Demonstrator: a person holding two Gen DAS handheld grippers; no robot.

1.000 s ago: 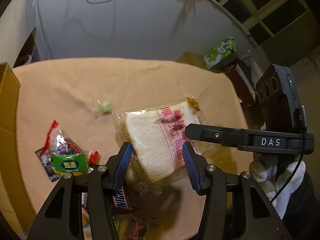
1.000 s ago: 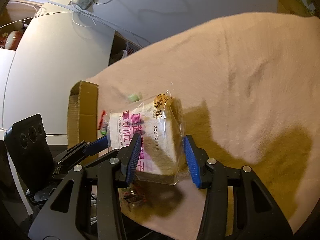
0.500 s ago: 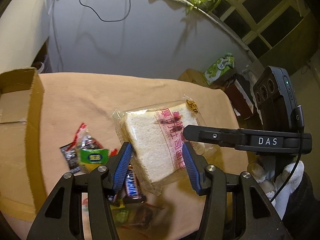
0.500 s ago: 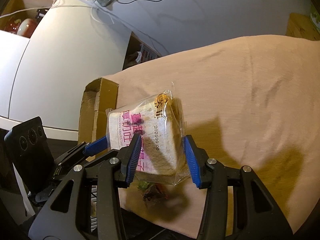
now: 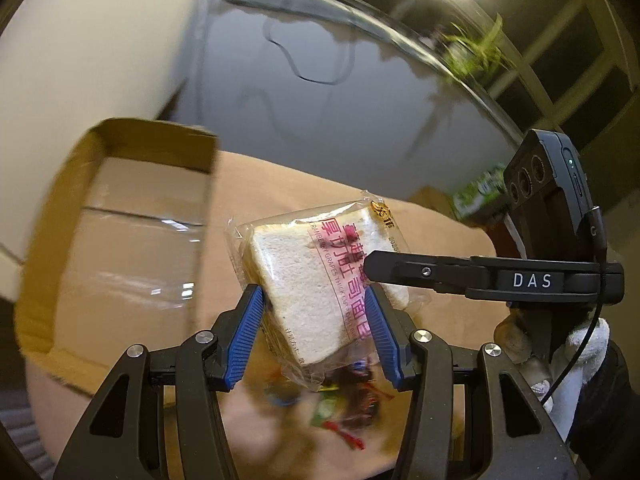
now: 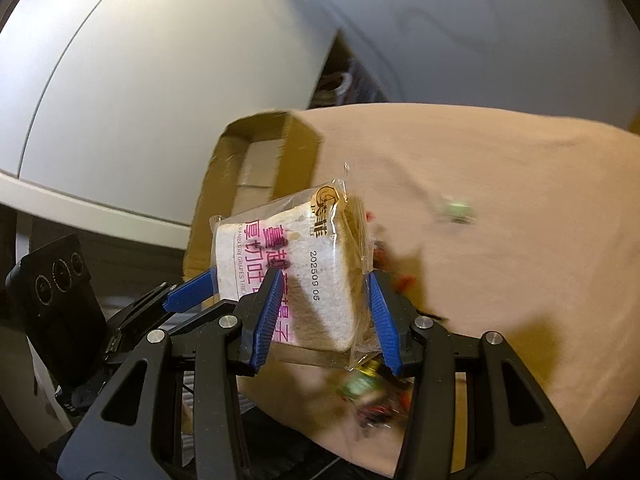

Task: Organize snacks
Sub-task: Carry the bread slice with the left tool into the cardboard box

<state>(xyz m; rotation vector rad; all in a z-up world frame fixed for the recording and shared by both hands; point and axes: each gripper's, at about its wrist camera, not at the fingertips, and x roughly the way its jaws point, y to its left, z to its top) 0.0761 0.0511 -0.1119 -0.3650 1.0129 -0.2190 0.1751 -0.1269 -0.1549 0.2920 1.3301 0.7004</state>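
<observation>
Got the bread pack [image 5: 320,280] up off the table right now, held between both grippers at once. My left gripper [image 5: 316,332] has its blue pads [image 5: 246,330] pressed on either side of the pack's lower end, so it's clamped on the bread, and my right gripper [image 6: 324,316] is doing the same from the other side, pads squeezing the crust edges. In the left cam you can see the right tool's finger [image 5: 424,272] lying across the pink lettering on the wrapper, with my white-gloved right hand [image 5: 560,344] behind it. The pack is tilted, logo corner pointing up and away, and the plastic is crinkled where the pads bite in. The open cardboard box [image 5: 120,232] sits on the tan cloth [image 6: 500,220] off to the left of the bread; from the right cam the box [image 6: 260,168] shows up just behind the pack's top edge. Under the bread there's a blurry heap of other snacks [image 5: 344,400] on the cloth, red and green wrappers, too smeared to read. One small green candy [image 6: 456,208] lies by itself further out on the cloth, well apart from the heap. Everything past the bread is motion-blurred.
</observation>
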